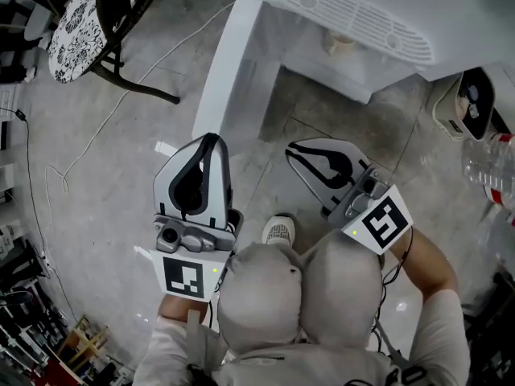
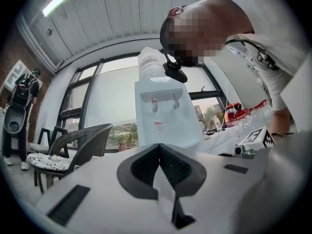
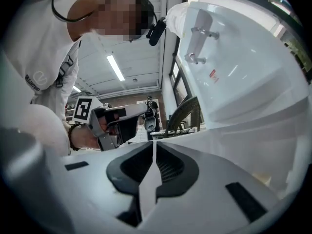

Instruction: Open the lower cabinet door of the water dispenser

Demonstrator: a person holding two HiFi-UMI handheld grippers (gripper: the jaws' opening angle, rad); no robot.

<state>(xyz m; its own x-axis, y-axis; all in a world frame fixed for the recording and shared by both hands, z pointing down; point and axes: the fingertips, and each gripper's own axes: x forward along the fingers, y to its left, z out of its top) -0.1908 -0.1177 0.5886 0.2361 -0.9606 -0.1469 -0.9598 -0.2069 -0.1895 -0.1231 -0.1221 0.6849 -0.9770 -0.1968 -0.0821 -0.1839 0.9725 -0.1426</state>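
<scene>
**Both hand-held grippers, jaws closed and empty, facing the water dispenser (image 1: 354, 18).** The lower cabinet door (image 1: 227, 67) is standing swung out and appears to be open. Its free edge is lying just ahead of the left hand-held gripper (image 1: 210, 141) and ahead-left of the right hand-held gripper (image 1: 296, 148). Recommended practice: keeping both sets of tips level and clear of the door edge, so nothing is nudging it shut.

Two tools (image 1: 211, 138) (image 1: 292, 148), one dispenser (image 1: 354, 22) (one chair (image 1: 105, 10))
</scene>
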